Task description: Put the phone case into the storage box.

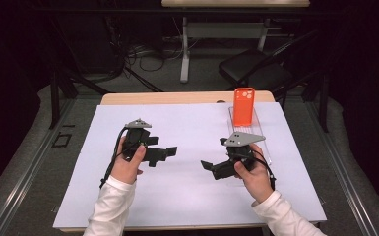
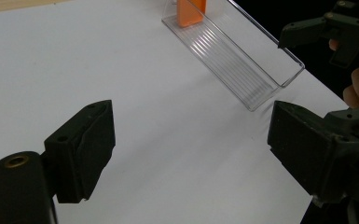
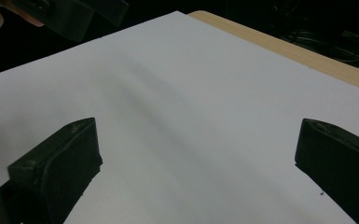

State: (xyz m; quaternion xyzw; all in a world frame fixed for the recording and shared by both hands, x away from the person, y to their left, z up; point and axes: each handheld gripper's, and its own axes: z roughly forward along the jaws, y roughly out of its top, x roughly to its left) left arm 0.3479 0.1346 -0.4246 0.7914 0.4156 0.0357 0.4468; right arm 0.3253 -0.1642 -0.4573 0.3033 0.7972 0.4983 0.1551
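Bench (image 1: 187,97): wooden top, edge visible along the far side, otherwise covered by a large white sheet (image 1: 187,196) that reaches the near edge.

Clear plastic tray (image 1: 262,140): long and narrow, lying on the sheet toward the 2 o'clock corner, its length running from far to near. In the left gripper view it appears ribbed on its floor (image 2: 233,60).

Orange phone case (image 1: 244,105): standing upright at the far end of the tray, camera cut-out at the top, leaning against nothing that can be made out.

Left hand-held gripper (image 1: 170,152): held over the sheet at about 9 o'clock from centre, pointing toward the middle. Jaws stand wide apart with bare sheet between them, as its own view (image 2: 191,154) confirms. The phone case lies well apart from it, toward 2 o'clock.

Right hand-held gripper (image 1: 207,167): held at about 4 o'clock from centre, just beside the near end of the tray, pointing toward the left one. Jaws apart, nothing between them (image 3: 196,158). The phone case stands behind it, toward 1 o'clock, not touched.
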